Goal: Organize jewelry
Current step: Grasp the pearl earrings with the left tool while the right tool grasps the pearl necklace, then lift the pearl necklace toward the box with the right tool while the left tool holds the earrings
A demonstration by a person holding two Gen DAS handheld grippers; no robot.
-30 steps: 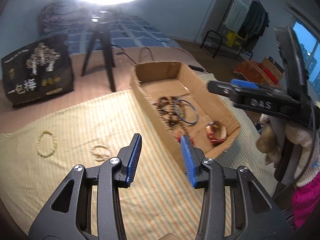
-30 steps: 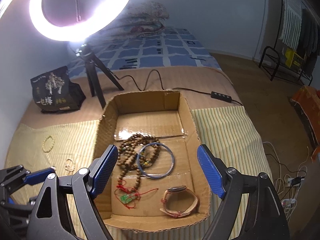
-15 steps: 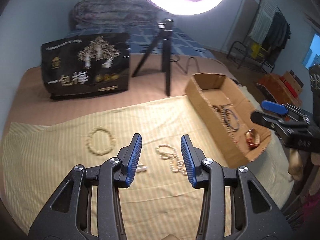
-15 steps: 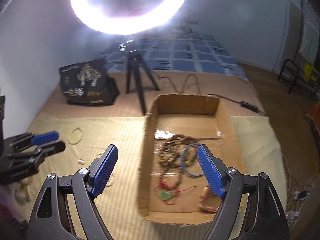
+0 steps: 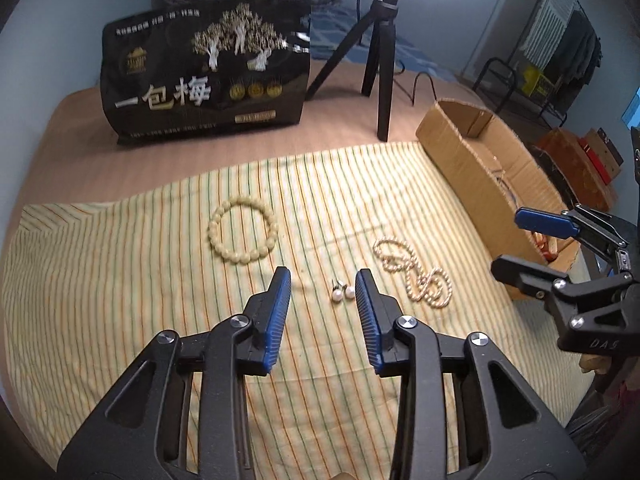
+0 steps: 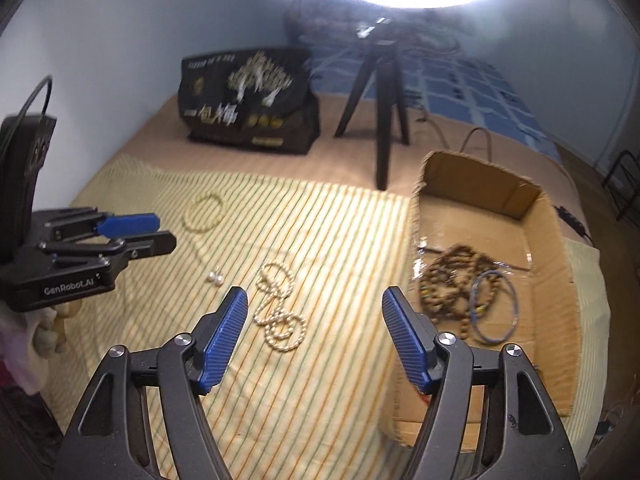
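L tool (image 5: 323, 280) closing, nothing pinched; pearl earrings (image 5: 342, 292) lying between tips. R tool (image 6: 314, 300) closing over pearl necklace (image 6: 278, 312), not gripping. R view alone showing box (image 6: 556, 320) contents at 3 o'clock; motion-blurred.

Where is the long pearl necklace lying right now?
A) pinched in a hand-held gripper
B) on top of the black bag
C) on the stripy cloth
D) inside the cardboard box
C. The pearl necklace lies loose on the striped cloth, beside the cardboard box and not in it, and no hand-held gripper touches it.
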